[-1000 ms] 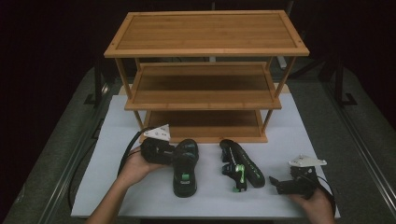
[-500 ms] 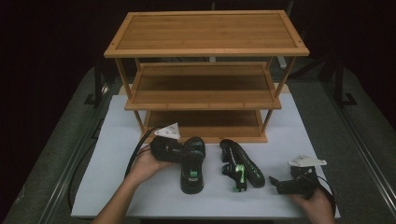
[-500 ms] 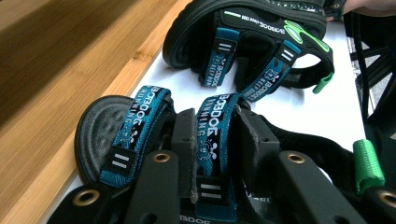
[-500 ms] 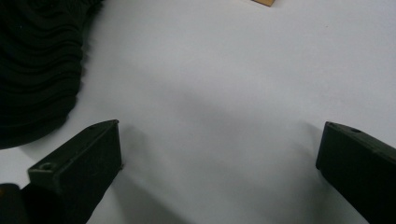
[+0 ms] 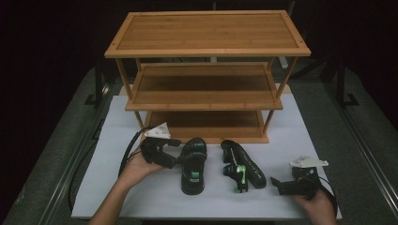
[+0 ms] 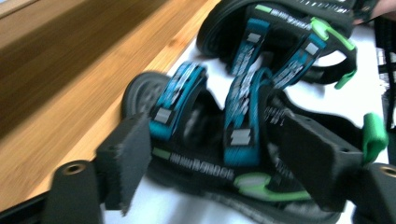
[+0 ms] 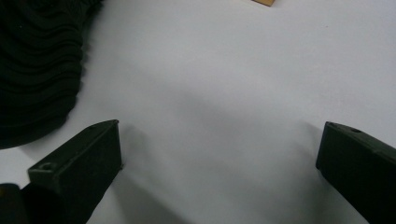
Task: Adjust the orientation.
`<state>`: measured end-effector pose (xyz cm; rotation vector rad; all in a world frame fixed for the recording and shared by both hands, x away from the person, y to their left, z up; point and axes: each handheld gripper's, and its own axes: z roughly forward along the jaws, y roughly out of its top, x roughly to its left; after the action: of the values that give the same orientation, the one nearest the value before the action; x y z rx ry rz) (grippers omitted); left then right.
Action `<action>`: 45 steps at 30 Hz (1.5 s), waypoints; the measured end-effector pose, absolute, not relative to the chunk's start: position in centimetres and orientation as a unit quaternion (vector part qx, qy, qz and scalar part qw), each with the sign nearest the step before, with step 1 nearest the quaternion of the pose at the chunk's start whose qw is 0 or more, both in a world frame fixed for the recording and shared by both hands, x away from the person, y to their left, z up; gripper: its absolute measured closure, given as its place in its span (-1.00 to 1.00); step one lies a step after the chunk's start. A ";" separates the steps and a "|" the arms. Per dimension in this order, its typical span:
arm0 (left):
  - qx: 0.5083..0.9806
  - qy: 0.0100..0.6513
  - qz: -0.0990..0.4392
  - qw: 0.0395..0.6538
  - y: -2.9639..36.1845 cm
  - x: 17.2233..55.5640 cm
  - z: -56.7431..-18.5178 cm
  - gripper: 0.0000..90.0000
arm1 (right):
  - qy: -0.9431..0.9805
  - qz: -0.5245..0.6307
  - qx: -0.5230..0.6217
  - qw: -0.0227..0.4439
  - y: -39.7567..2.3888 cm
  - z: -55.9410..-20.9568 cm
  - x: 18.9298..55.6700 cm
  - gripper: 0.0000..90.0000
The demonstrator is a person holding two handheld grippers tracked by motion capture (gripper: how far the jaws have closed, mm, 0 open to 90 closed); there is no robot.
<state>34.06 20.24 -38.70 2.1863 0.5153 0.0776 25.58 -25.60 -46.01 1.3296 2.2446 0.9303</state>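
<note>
On the near left of the white table (image 5: pixel 117 136), the left gripper (image 5: pixel 174 157) lies level in the person's left hand (image 5: pixel 133 168), pointing right at the left sandal (image 5: pixel 194 164). Its jaws have just been opening; in the left gripper view they stand apart on either side of the sandal's blue straps (image 6: pixel 243 112), and the pads do not seem to press on it, though the picture is blurred.

The left sandal rests flat on its sole, just in front of the bottom board of the bamboo rack (image 5: pixel 206 35). The right sandal (image 5: pixel 243 165) lies just beside it, tipped on its side, with green tabs showing.

At the near right, well apart from both sandals, the right gripper (image 5: pixel 278 186) rests on the table in the right hand (image 5: pixel 319 204). In the right gripper view its jaws are spread wide over bare table, with a ribbed black sole (image 7: pixel 37 70) at the far left.
</note>
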 end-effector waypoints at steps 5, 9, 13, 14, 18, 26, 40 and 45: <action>0.879 0.226 0.051 0.417 21.8 33.4 -39.0 -0.72 | 0.796 0.330 0.472 0.185 -25.6 -46.0 25.6 -1.00; 0.882 0.239 0.075 0.399 23.6 32.5 -39.4 -0.84 | 0.796 0.331 0.472 0.185 -25.6 -46.0 25.6 -1.00; 0.877 0.255 0.086 0.397 25.2 31.7 -39.7 -0.85 | 0.796 0.330 0.472 0.185 -25.6 -46.0 25.6 -1.00; 0.876 0.259 0.088 0.396 25.6 31.4 -39.8 -0.85 | 0.796 0.330 0.472 0.185 -25.6 -46.0 25.6 -1.00; 0.875 0.271 0.106 0.386 27.3 30.5 -40.3 -0.85 | 0.796 0.330 0.472 0.185 -25.6 -46.0 25.6 -1.00; 0.872 0.296 0.134 0.366 29.9 29.1 -41.8 -0.85 | 0.797 0.329 0.471 0.185 -25.6 -46.0 25.6 -1.00; 0.865 0.330 0.154 0.345 32.5 27.8 -45.2 -1.00 | 0.797 0.327 0.475 0.182 -25.5 -46.0 25.6 -1.00; 0.865 0.335 0.140 0.345 32.6 28.1 -45.2 -1.00 | 0.794 0.327 0.478 0.184 -25.6 -45.8 25.6 -0.89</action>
<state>28.11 32.58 -45.24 2.2468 0.8691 0.3634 25.56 -25.63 -45.77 1.3480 2.2382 0.9219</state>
